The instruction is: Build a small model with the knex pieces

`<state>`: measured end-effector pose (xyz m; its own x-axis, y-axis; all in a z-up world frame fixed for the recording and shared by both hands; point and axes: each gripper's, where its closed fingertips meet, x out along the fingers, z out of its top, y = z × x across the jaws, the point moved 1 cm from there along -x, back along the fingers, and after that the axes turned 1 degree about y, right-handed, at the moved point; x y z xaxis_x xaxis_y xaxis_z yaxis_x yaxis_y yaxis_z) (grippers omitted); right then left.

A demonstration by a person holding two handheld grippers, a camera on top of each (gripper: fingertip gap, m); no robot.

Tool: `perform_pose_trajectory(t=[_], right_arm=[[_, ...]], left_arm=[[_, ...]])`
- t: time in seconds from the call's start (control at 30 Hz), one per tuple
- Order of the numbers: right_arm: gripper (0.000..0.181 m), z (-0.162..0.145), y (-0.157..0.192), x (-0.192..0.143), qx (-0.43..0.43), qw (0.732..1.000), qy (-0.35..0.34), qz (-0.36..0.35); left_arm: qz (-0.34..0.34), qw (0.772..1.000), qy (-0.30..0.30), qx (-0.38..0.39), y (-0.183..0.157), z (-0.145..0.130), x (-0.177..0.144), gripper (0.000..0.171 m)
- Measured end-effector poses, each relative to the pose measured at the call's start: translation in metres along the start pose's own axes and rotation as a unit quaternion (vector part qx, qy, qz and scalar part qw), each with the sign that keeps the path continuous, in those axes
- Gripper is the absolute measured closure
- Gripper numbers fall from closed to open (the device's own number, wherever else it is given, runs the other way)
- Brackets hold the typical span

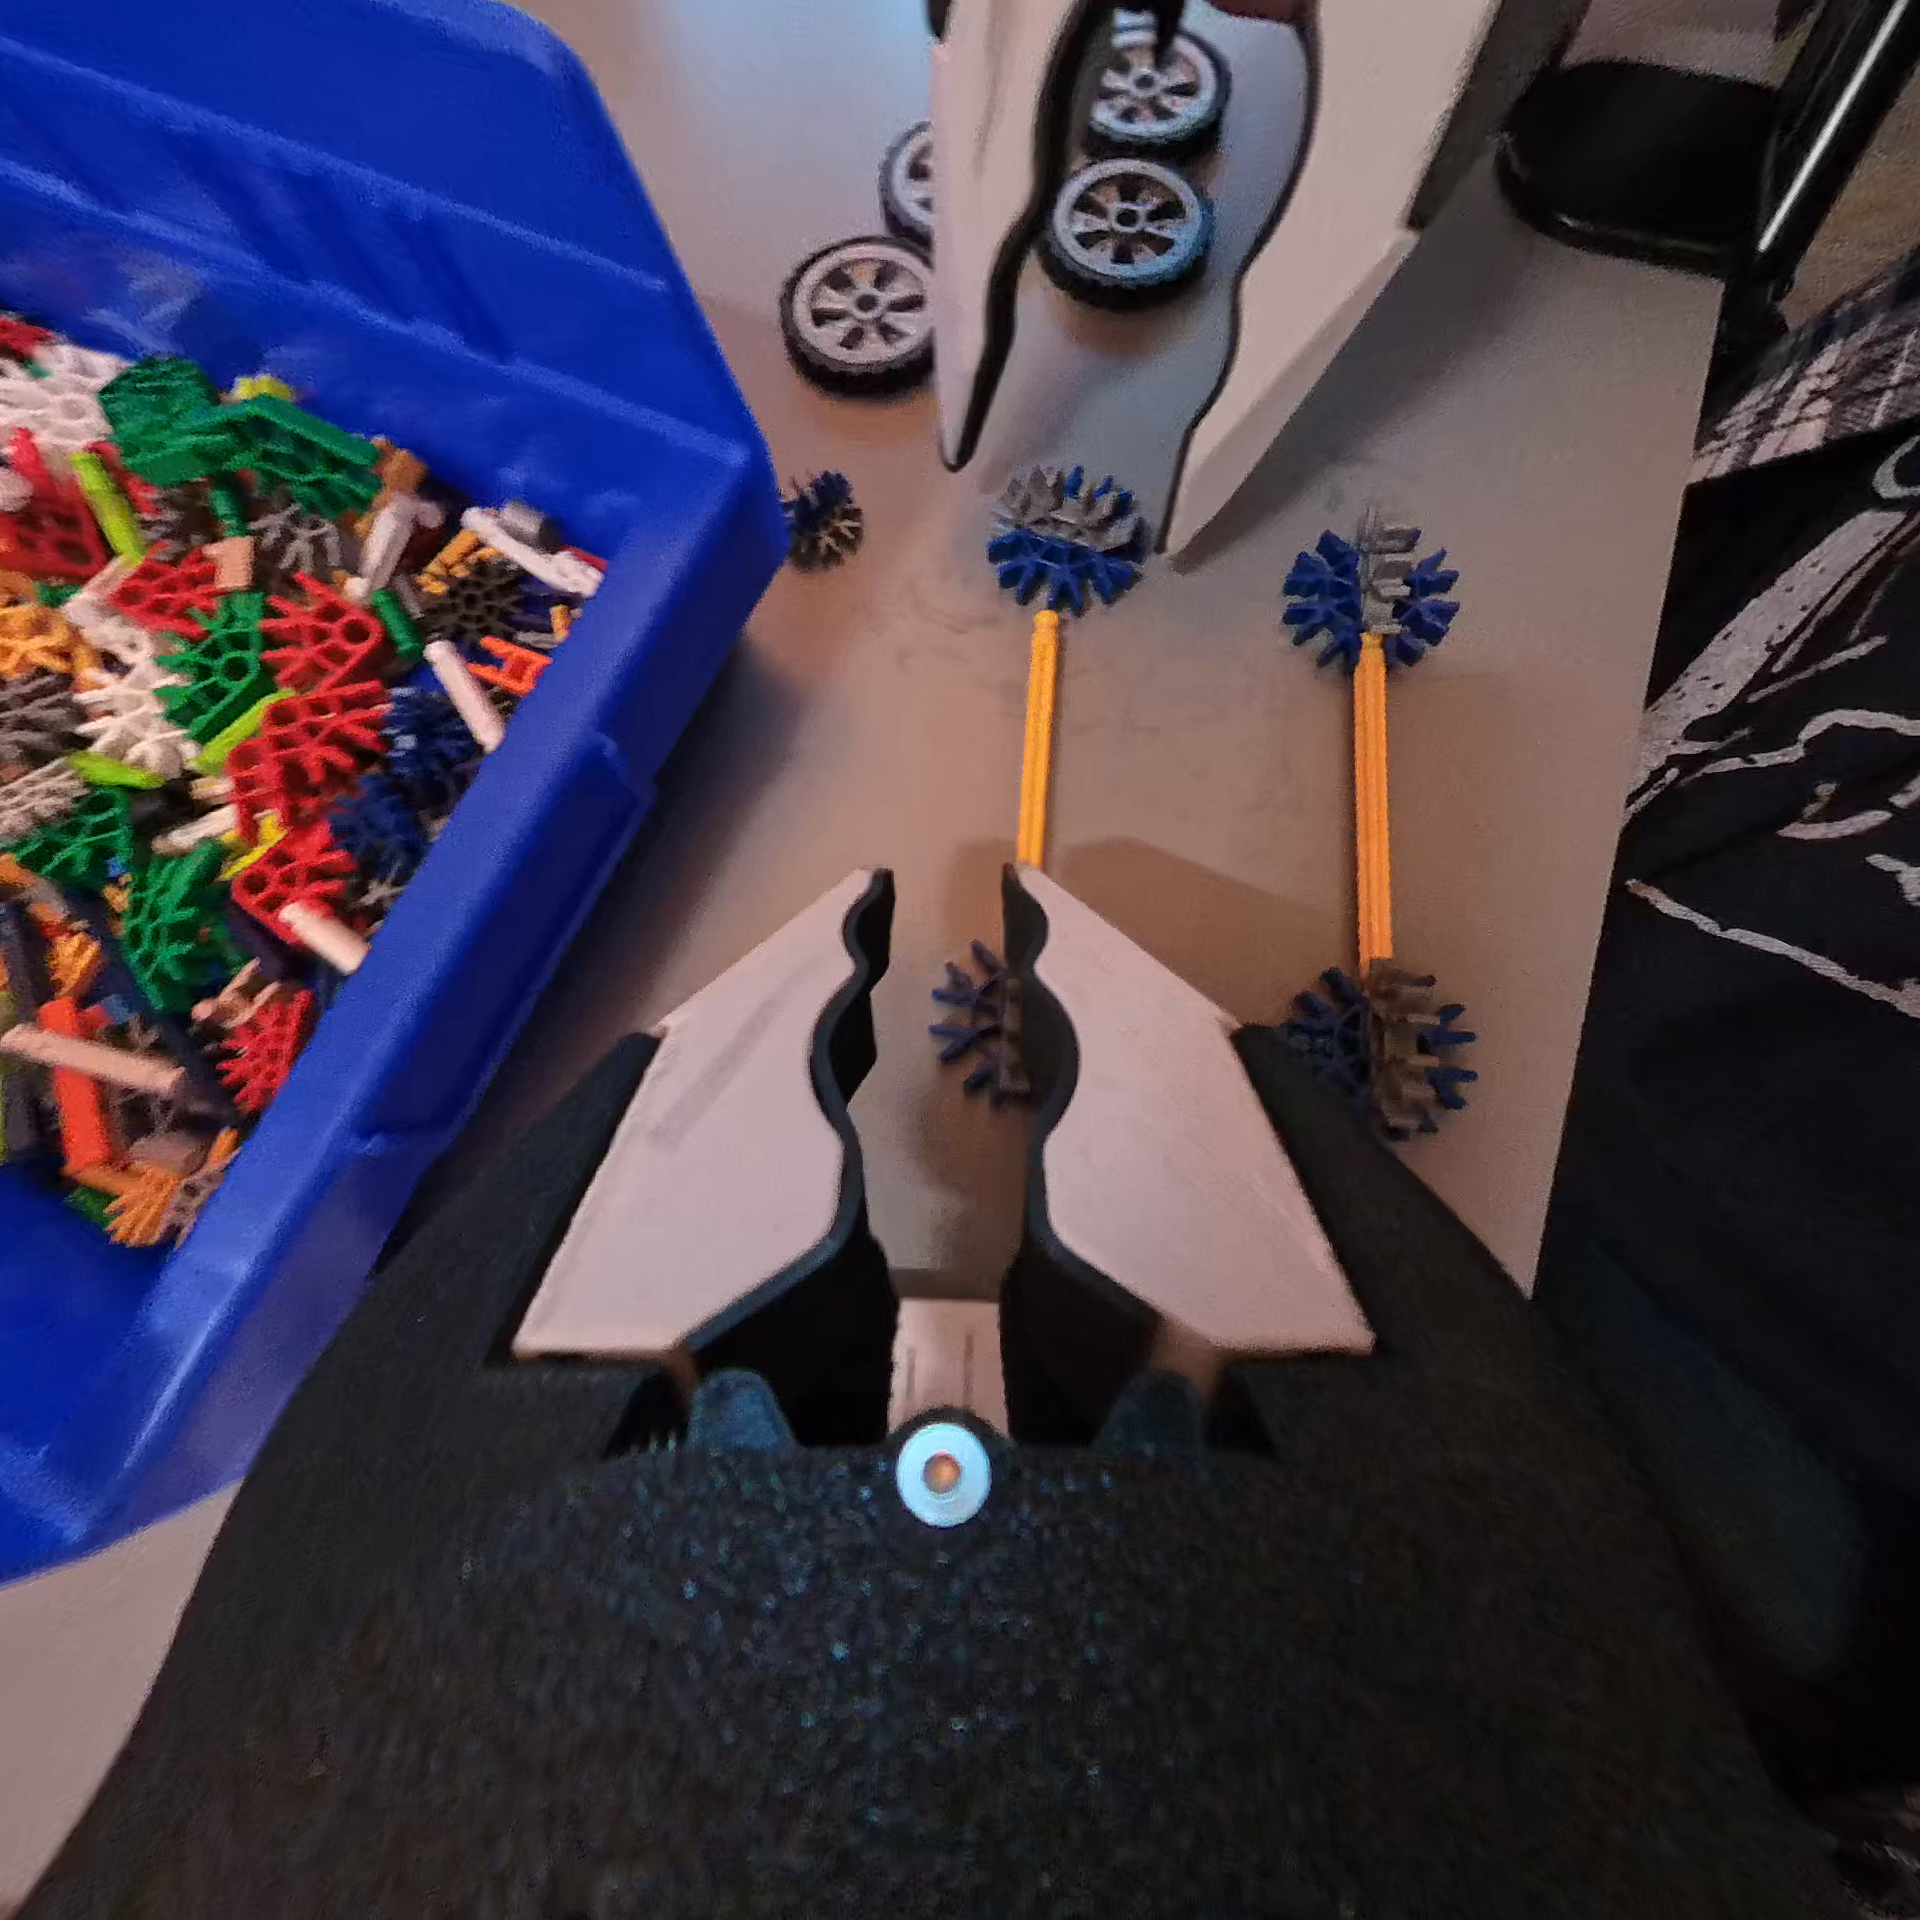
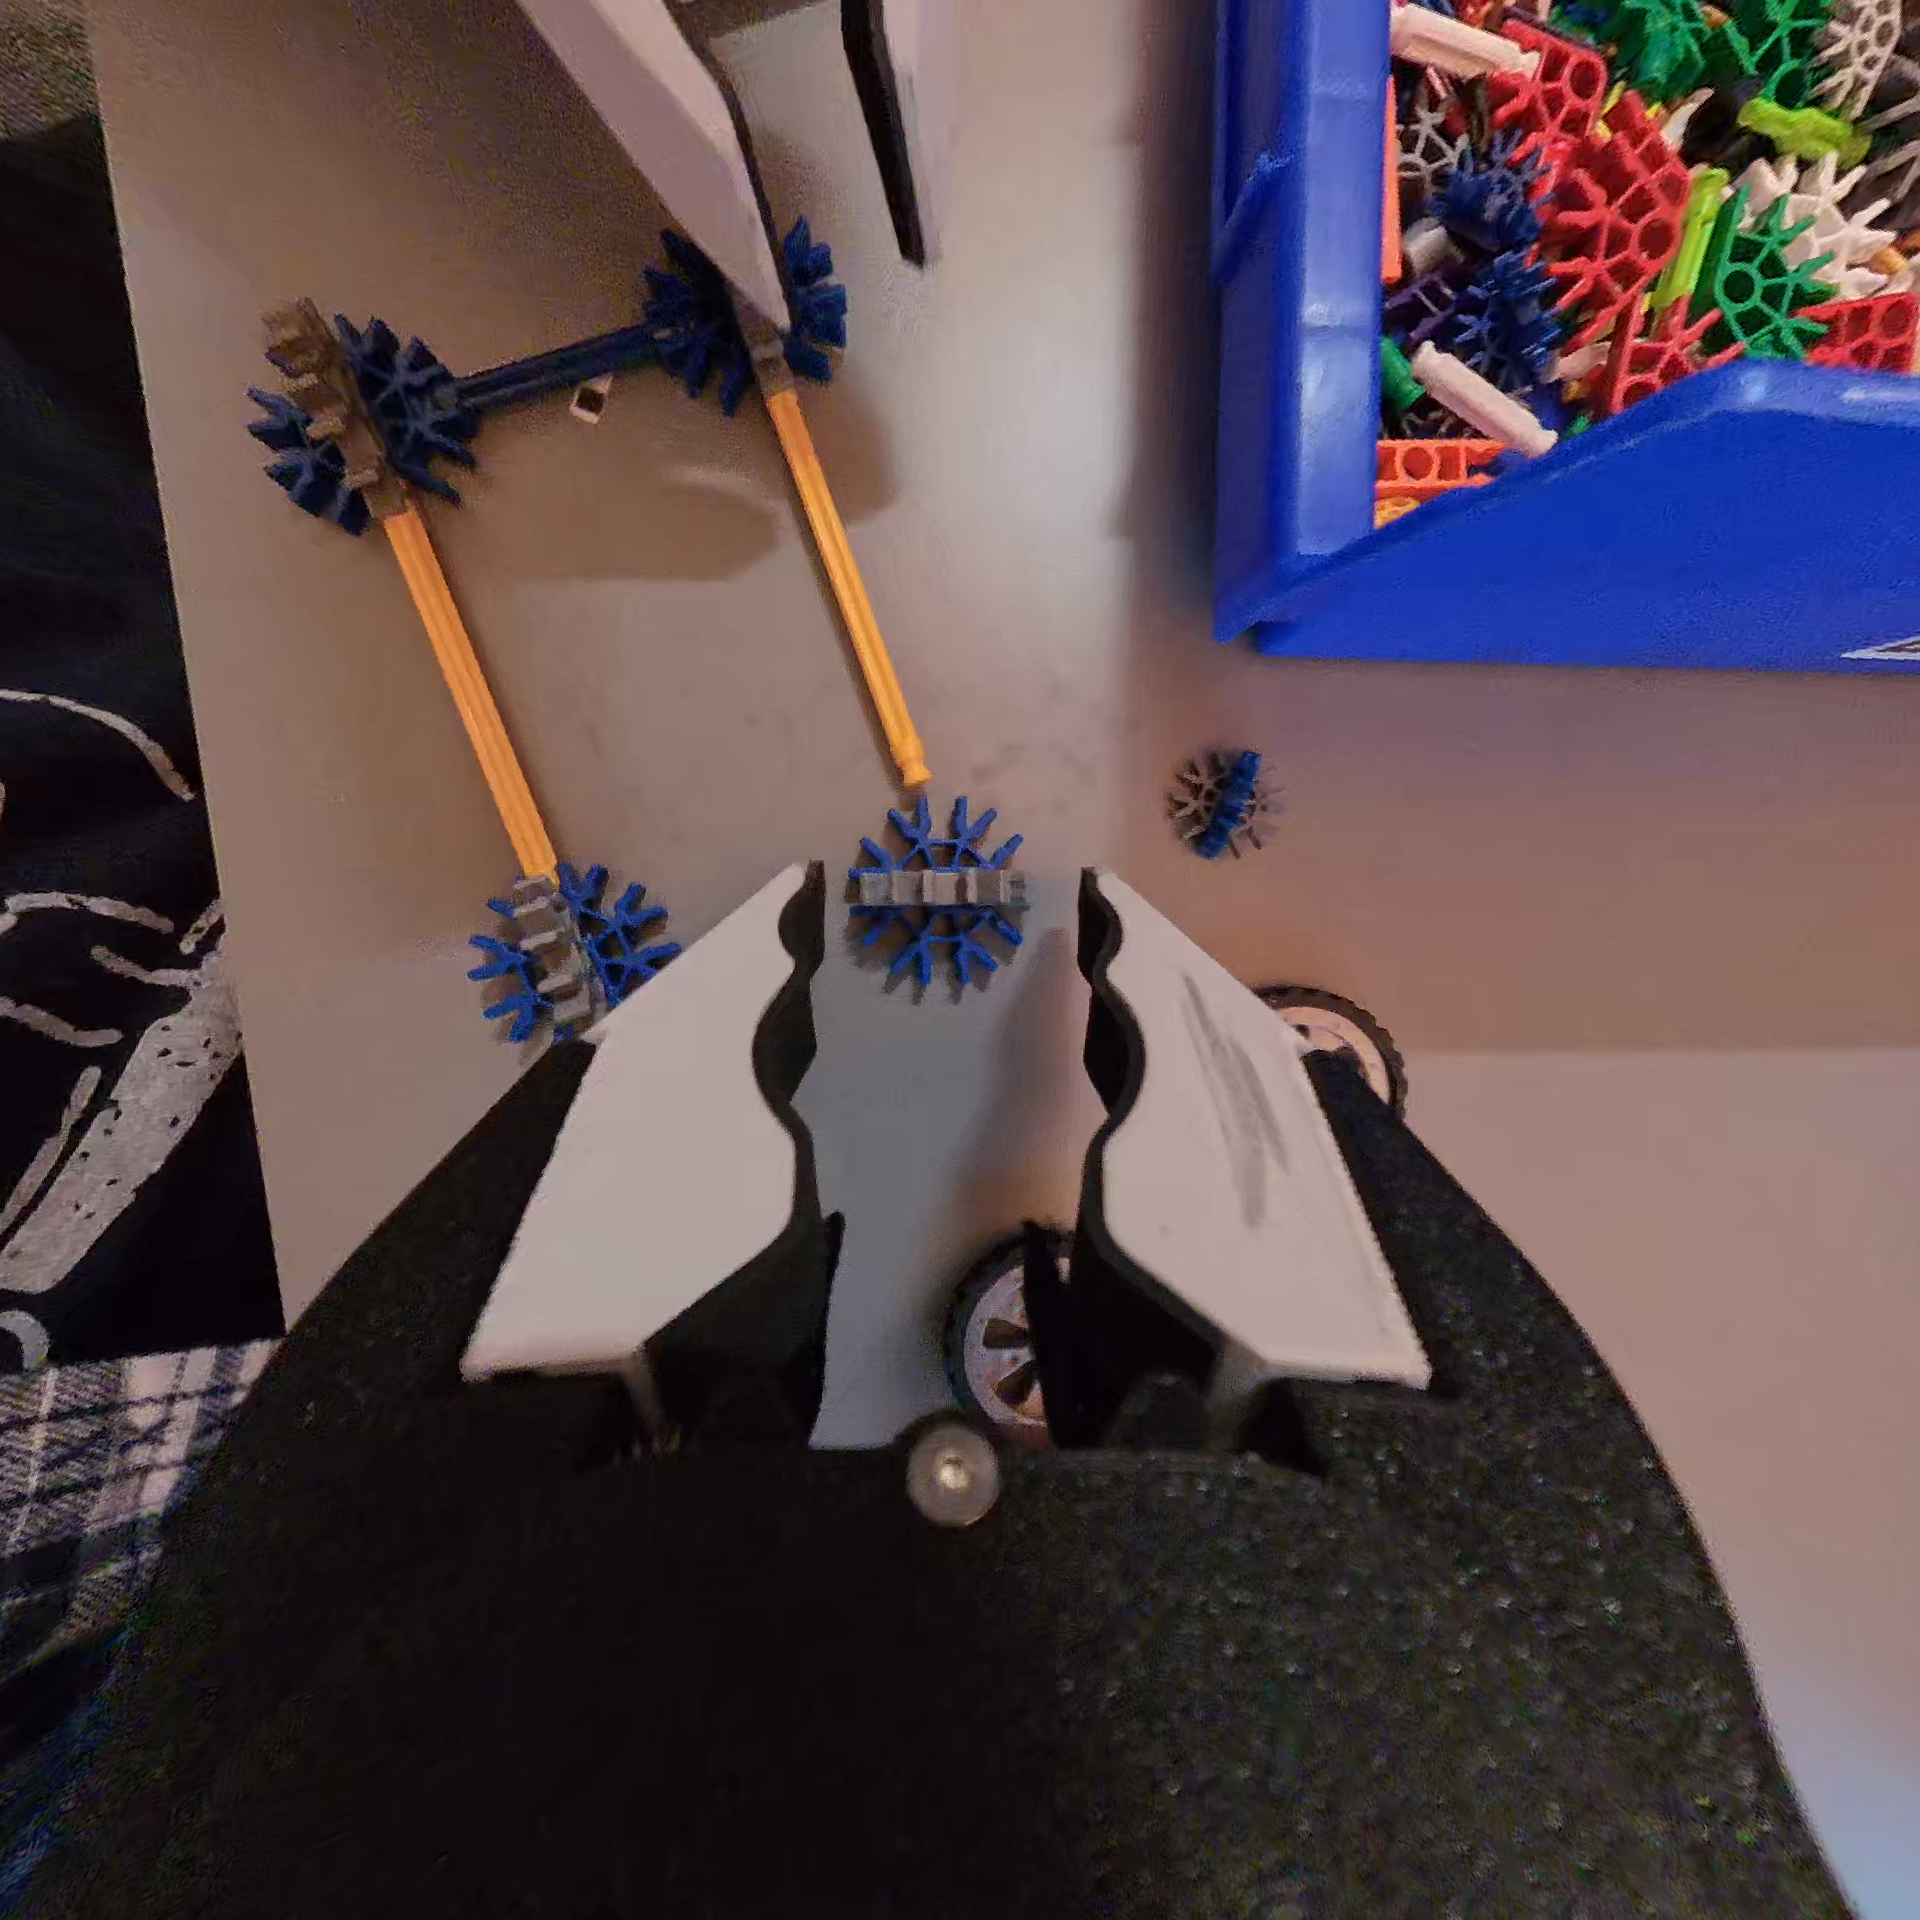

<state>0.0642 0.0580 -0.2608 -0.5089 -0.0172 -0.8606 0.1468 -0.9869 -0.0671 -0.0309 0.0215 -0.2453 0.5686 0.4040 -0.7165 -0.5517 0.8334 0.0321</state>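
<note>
The right gripper [image 2: 951, 904], jaws parted and empty, is positioned just short of the loose blue connector [image 2: 938, 896]. The yellow rod [image 2: 844, 587] tip lies just beyond the connector, its axis running away. The left gripper [image 1: 948, 894], narrowly parted with nothing clamped, is positioned over the rod's far end.

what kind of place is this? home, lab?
Probably a home or hobby tabletop, not a lab, though little shows. A blue bin of mixed construction-toy pieces, yellow-rod assemblies and toy wheels lie on a plain table.

Looks like a home hobby spot: a plain beige tabletop [image 2: 1558, 1247], a blue plastic bin [image 1: 499, 343] heaped with colourful construction-toy pieces [image 1: 208, 727], small grey-spoked toy wheels [image 1: 862, 312].
</note>
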Motion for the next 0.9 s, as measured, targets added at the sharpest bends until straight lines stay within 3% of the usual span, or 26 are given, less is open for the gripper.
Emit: perform_pose_trajectory(t=[0.1,0.23,0.4,0.63,0.9], right_arm=[[0.125,0.001,0.003,0.0,0.016,1.0,0.007,0.004],[0.131,0.004,0.006,-0.001,-0.011,1.0,-0.002,-0.002],[0.144,-0.003,0.005,0.008,-0.028,0.999,0.025,-0.006],[0.143,-0.016,0.009,0.0,-0.012,0.998,0.057,0.004],[0.145,-0.019,0.007,-0.001,-0.028,0.997,0.066,-0.011]], left_arm=[[0.022,1.0,-0.012,-0.019,0.011,-0.002,-0.016,0.152],[0.039,0.998,-0.024,-0.036,0.019,-0.007,-0.031,0.151],[0.037,0.999,-0.018,-0.035,0.015,-0.012,-0.029,0.151],[0.041,0.998,-0.016,-0.035,0.012,-0.017,-0.033,0.15],[0.144,0.987,-0.042,-0.06,0.045,-0.03,-0.097,0.15]])
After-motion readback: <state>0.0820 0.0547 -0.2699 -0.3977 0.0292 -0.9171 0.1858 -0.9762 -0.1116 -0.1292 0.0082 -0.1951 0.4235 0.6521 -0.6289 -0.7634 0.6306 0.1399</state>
